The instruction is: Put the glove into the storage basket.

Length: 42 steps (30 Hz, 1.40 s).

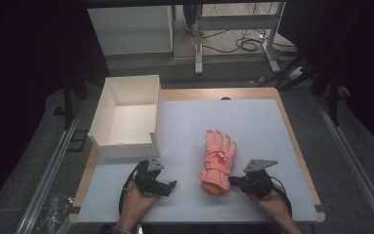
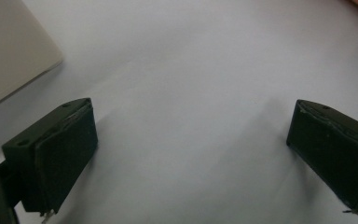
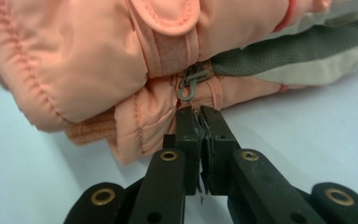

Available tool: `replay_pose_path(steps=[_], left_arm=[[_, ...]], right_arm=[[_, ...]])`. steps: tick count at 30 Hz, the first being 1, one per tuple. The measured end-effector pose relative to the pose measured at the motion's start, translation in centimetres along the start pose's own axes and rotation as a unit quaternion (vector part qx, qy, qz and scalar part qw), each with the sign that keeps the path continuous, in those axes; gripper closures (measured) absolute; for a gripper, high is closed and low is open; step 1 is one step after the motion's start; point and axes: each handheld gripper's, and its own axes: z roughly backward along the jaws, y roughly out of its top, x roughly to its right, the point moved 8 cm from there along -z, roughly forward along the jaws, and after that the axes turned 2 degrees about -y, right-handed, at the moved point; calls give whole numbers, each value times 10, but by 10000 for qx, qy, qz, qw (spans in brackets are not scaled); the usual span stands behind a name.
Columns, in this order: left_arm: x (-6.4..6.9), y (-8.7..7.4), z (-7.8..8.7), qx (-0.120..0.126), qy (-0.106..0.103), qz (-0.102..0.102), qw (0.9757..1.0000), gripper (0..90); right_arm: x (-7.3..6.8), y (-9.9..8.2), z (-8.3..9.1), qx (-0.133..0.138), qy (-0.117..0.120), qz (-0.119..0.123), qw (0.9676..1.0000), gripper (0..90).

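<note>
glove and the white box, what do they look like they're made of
Glove: padded synthetic fabric, probably nylon, salmon pink with a slight sheen; stitched seams show, plus a knit cuff edge, grey mesh-like panel and small metal clip.
White box: probably cardboard or thin board, matte, with flat thin walls and folded corners; plastic cannot be ruled out.

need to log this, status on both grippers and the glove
Left gripper open, idle on the mat near the white box. Right gripper shut at the cuff edge of the pink glove; grip on fabric unclear. Nothing in the way.
</note>
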Motion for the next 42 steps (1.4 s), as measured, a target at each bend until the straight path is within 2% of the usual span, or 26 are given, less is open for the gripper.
replay_pose_path(steps=[11, 14, 30, 36, 42], left_arm=[[0, 0, 0, -1, 4, 0, 10000, 18], [0, 0, 0, -5, 7, -1, 10000, 18], [0, 0, 0, -21, 19, 8, 10000, 17], [0, 0, 0, -23, 12, -1, 10000, 17], [0, 0, 0, -16, -1, 6, 10000, 17]], right_arm=[[-10, 16, -23, 28, -31, 40, 10000, 854], [-8, 18, -29, -38, -185, 83, 9998, 857], [-6, 35, -52, 26, -253, -6, 9997, 869], [-6, 38, -55, 41, -280, -5, 9996, 868], [-5, 35, -49, 33, -300, 34, 9995, 842]])
